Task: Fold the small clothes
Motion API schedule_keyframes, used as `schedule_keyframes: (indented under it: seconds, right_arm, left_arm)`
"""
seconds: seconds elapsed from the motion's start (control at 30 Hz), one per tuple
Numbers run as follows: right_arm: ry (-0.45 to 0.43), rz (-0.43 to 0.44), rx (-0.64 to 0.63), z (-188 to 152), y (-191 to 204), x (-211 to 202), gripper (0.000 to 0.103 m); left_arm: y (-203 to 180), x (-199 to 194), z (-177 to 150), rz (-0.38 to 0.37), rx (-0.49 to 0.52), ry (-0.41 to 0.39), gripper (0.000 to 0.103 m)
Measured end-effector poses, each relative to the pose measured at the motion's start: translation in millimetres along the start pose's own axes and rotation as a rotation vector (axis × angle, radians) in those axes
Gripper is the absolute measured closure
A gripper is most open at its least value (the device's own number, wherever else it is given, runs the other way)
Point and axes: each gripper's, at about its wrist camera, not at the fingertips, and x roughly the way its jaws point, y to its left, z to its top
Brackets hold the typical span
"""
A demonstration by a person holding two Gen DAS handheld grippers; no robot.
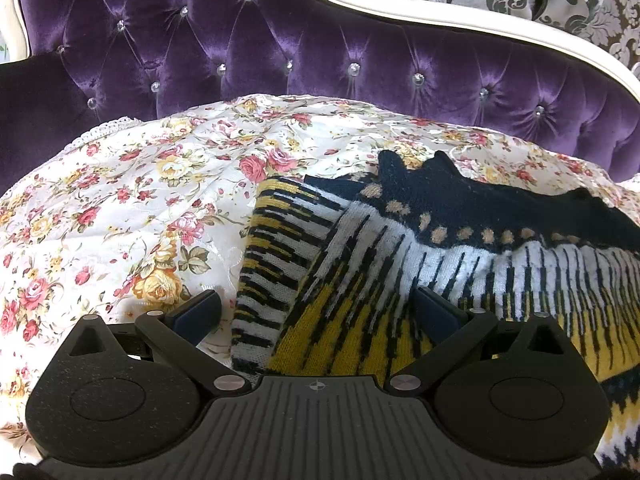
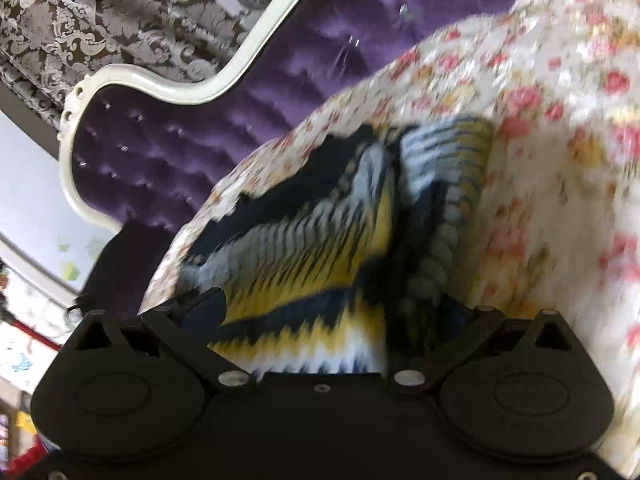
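Note:
A small knitted sweater, patterned in yellow, white and navy with a dark collar band, lies on a floral bedspread. One sleeve is folded over its left side. My left gripper is open, its fingers spread wide just above the sweater's folded left edge. In the right wrist view, blurred and tilted, the sweater fills the middle. My right gripper is open, its fingers standing on either side of the sweater's near hem; I cannot tell if they touch it.
A purple tufted velvet headboard with a white frame rises behind the bedspread. Dark damask wallpaper is beyond it. The bedspread's edge drops off at the left of the right wrist view, with room clutter below.

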Motion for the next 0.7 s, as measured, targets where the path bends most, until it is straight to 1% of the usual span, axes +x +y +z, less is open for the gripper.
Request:
schedule_keyframes:
  seconds: [0.1, 0.13, 0.23, 0.33, 0.47, 0.53, 0.6, 0.7]
  right_arm:
    - [-0.093, 0.032, 0.030, -11.0, -8.7, -5.0, 0.000]
    - [-0.111, 0.033, 0.036, -12.4, -9.6, -5.2, 0.000]
    - [-0.106, -0.002, 0.082, -5.9, -7.2, -1.8, 0.000]
    - [-0.112, -0.005, 0.093, -3.2, -8.9, 1.2, 0.000]
    - [-0.095, -0.012, 0.075, -1.5, -5.9, 3.9, 0.000]
    - [-0.092, -0.011, 0.073, -1.7, -5.8, 3.4, 0.000]
    - [-0.092, -0.010, 0.083, -1.4, -6.6, 2.9, 0.000]
    - [-0.089, -0.012, 0.089, -2.0, -6.6, 2.4, 0.000]
  left_arm:
    - [-0.6, 0.2, 0.9, -0.002, 0.000, 0.008, 0.000]
    - [-0.3, 0.6, 1.6, -0.004, -0.002, 0.012, 0.000]
    - [0.3, 0.4, 2.8, -0.007, -0.006, 0.012, 0.000]
    - [2.7, -1.0, 3.2, -0.020, -0.010, 0.012, 0.000]
    - [6.1, -5.1, 9.1, -0.037, -0.023, 0.054, 0.001]
    - [3.8, -12.6, 12.7, -0.016, -0.025, 0.067, 0.002]
    - [-4.6, -27.2, 16.3, 0.030, 0.001, 0.048, 0.003]
    - [-26.8, -55.0, 22.3, 0.054, 0.081, -0.024, 0.003]
